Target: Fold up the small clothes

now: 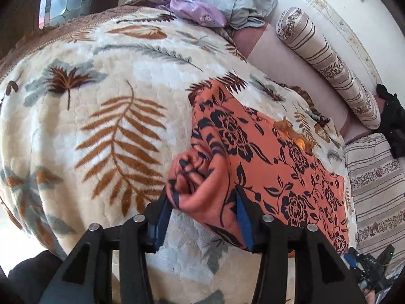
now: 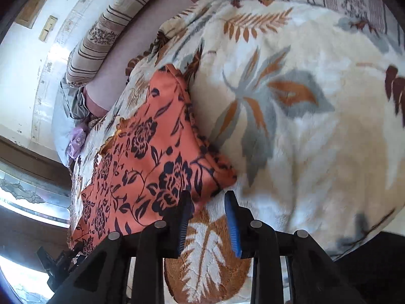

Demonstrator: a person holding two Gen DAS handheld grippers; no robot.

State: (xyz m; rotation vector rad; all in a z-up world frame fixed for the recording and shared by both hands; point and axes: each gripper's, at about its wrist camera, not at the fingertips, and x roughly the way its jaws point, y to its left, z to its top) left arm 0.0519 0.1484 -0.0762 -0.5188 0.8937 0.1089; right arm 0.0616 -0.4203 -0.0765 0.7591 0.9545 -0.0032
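A small orange garment with a black flower print (image 1: 265,157) lies spread on a cream blanket with leaf patterns (image 1: 101,126). In the left wrist view its near left corner is bunched into a lump (image 1: 200,185) between the blue pads of my left gripper (image 1: 201,192); the jaws stand apart and loose around the lump. In the right wrist view the same garment (image 2: 141,157) lies ahead and to the left. My right gripper (image 2: 208,193) is open just short of the garment's near corner (image 2: 222,174), its left finger over the cloth's edge, with only blanket between the pads.
Striped bolster cushions (image 1: 326,65) line the wall behind the blanket. A grey and lilac heap of cloth (image 1: 215,2) lies at the far end. A black object (image 1: 392,124) sits on the seat at the right. Dark wood and a window (image 2: 22,192) lie beyond the blanket's edge.
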